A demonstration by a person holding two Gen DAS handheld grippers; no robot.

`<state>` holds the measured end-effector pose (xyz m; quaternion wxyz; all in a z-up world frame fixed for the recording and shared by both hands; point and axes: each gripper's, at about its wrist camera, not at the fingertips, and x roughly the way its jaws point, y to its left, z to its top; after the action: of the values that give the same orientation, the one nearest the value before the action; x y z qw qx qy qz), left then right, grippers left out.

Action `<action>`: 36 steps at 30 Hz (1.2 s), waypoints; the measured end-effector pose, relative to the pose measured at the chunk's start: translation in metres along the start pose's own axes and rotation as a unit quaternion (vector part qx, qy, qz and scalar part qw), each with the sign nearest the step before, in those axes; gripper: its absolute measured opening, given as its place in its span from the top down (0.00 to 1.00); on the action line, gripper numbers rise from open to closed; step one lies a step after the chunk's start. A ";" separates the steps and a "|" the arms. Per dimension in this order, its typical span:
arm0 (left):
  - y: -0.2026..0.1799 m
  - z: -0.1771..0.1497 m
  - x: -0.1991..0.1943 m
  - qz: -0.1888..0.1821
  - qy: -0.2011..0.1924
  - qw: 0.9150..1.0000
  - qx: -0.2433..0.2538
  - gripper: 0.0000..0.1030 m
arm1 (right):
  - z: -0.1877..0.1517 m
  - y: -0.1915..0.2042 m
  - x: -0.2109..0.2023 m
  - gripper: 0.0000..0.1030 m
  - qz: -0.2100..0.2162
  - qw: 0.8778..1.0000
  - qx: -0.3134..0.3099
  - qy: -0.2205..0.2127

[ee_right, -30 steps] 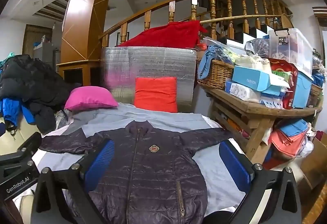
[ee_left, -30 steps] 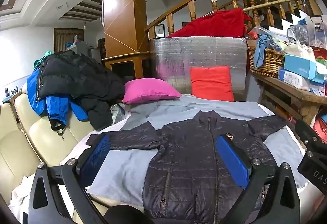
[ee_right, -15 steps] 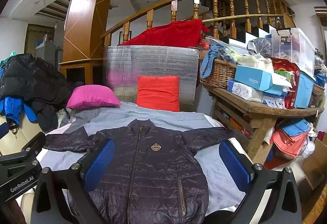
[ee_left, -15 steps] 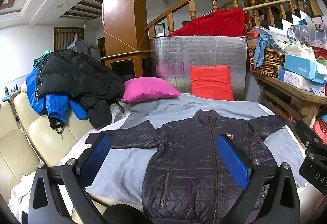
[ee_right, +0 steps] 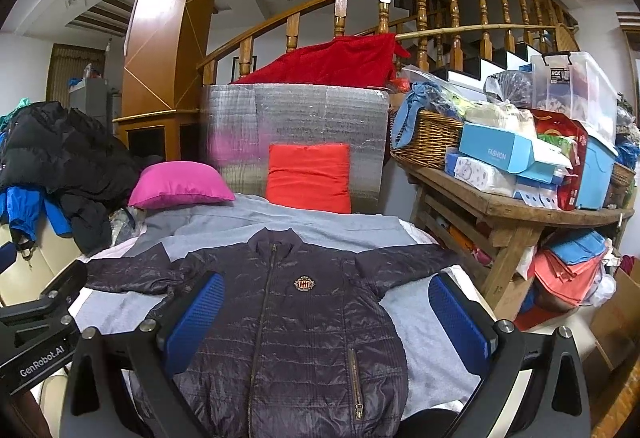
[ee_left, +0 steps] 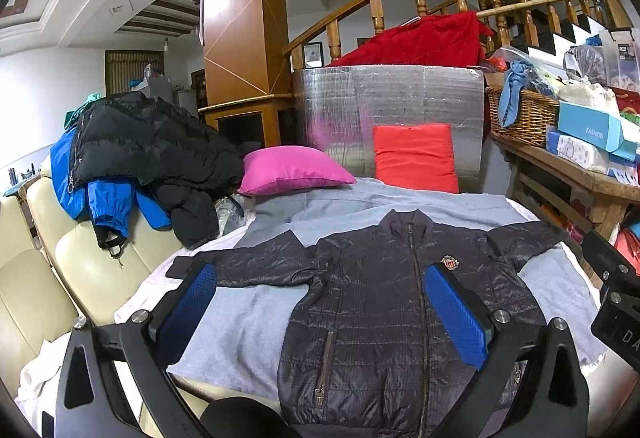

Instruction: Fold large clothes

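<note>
Your left gripper (ee_left: 320,312) hangs with jaws spread wide, holding nothing, above the dark quilted jacket (ee_left: 384,302), which lies flat and zipped, sleeves out, on the grey blanket (ee_left: 248,322). Your right gripper (ee_right: 324,318) hangs equally wide and empty.

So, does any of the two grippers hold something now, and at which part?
Nothing is held. The left gripper and the right gripper are both open above the dark quilted jacket, which lies flat, unfolded.
</note>
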<state>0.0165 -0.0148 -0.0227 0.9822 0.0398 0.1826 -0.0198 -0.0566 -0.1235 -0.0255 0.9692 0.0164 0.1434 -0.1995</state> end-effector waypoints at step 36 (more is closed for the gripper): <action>-0.016 -0.004 0.031 -0.006 0.025 1.000 0.005 0.00 | -0.007 -0.008 0.036 0.00 -0.014 0.999 -0.005 0.035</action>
<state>0.0434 -0.0308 -0.0385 0.9769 0.0442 0.2077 -0.0256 -0.0305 -0.1440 -0.0422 0.9607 0.0162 0.1788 -0.2117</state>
